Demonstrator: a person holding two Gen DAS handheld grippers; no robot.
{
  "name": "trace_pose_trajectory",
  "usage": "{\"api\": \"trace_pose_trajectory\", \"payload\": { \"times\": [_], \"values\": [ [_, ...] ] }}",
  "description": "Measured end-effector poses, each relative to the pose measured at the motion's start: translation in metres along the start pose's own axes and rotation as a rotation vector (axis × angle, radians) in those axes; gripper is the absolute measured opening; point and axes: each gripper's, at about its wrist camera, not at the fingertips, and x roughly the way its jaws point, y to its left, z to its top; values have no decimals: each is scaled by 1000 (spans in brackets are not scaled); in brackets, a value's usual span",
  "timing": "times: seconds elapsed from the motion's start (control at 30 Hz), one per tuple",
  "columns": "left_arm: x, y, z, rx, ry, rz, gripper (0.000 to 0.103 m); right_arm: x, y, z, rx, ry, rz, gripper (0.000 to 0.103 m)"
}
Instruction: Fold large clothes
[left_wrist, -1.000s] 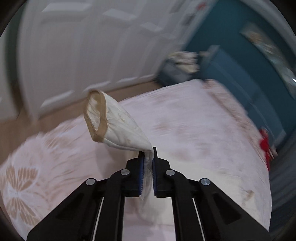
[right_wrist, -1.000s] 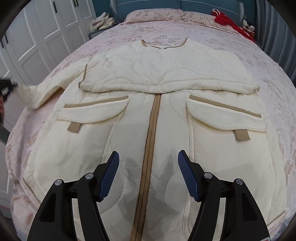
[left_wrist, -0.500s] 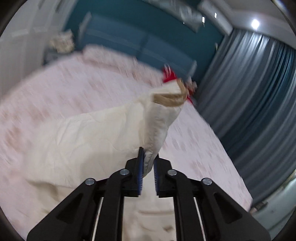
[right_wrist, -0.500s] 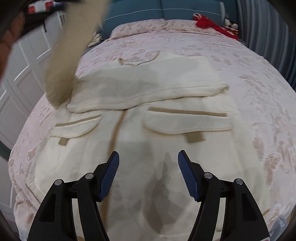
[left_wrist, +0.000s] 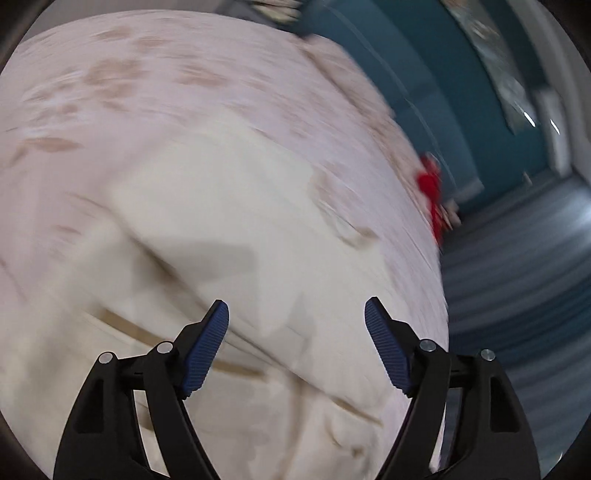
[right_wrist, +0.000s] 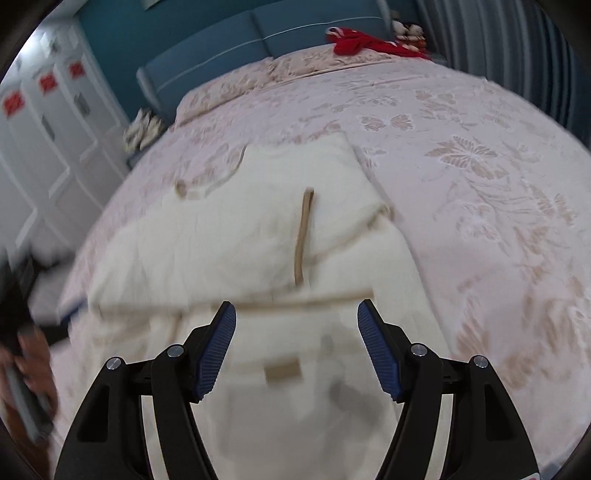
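A large cream quilted coat (right_wrist: 266, 236) with tan trim lies on the bed. A sleeve lies folded across its chest, the tan cuff (right_wrist: 303, 232) near the middle. The coat also fills the left wrist view (left_wrist: 229, 229), blurred. My left gripper (left_wrist: 296, 314) is open and empty, just above the coat. My right gripper (right_wrist: 296, 314) is open and empty, over the coat's lower part near a pocket tab (right_wrist: 282, 371).
The bed has a pink floral bedspread (right_wrist: 480, 177). A red garment (right_wrist: 364, 42) lies by the blue headboard (right_wrist: 221, 55). White wardrobe doors (right_wrist: 44, 140) stand left. Grey curtains (left_wrist: 517, 266) hang right. The person's hand (right_wrist: 29, 369) shows at the left edge.
My left gripper carried the sleeve over the coat, let it go and opened. The sleeve now lies across the chest. The right gripper stayed open and shifted view rightward.
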Motion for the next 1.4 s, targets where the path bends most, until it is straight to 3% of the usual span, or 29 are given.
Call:
{"api": "trace_pose_trajectory", "payload": {
  "times": [0.13,0.27,0.37,0.4,0.5,0.6,0.67,0.87,0.97,1.2,1.3,1.37,1.4],
  "values": [
    [5,42,29,-94,-21,55,72,40,-2,25,94,35,22,67],
    [28,77,39,-183,1,52,57,78,-1,27,135,120,29,65],
    [28,89,32,-186,14,56,30,91,16,29,76,160,15,20],
    [27,85,32,-175,17,58,22,85,26,35,25,131,-5,10],
    [12,65,40,-130,-41,25,9,43,56,68,-101,-39,20,6],
    [-8,39,43,-47,-116,10,8,0,77,104,-191,-207,38,4],
    [-7,27,41,5,-133,23,8,-1,76,118,-227,-240,13,4],
    [41,40,9,109,-52,209,7,93,21,95,-127,-21,-87,3],
    [50,48,2,134,-55,221,8,120,-1,73,-85,48,-90,2],
    [52,46,-15,251,-94,259,10,145,-3,56,-81,53,-91,3],
    [51,46,-15,257,-108,254,11,143,-9,58,-51,59,-73,4],
    [40,43,-12,255,-108,260,18,127,-13,63,-2,59,-83,10],
    [28,39,-10,270,-117,264,22,112,-12,66,24,33,-96,18]
  ]
}}
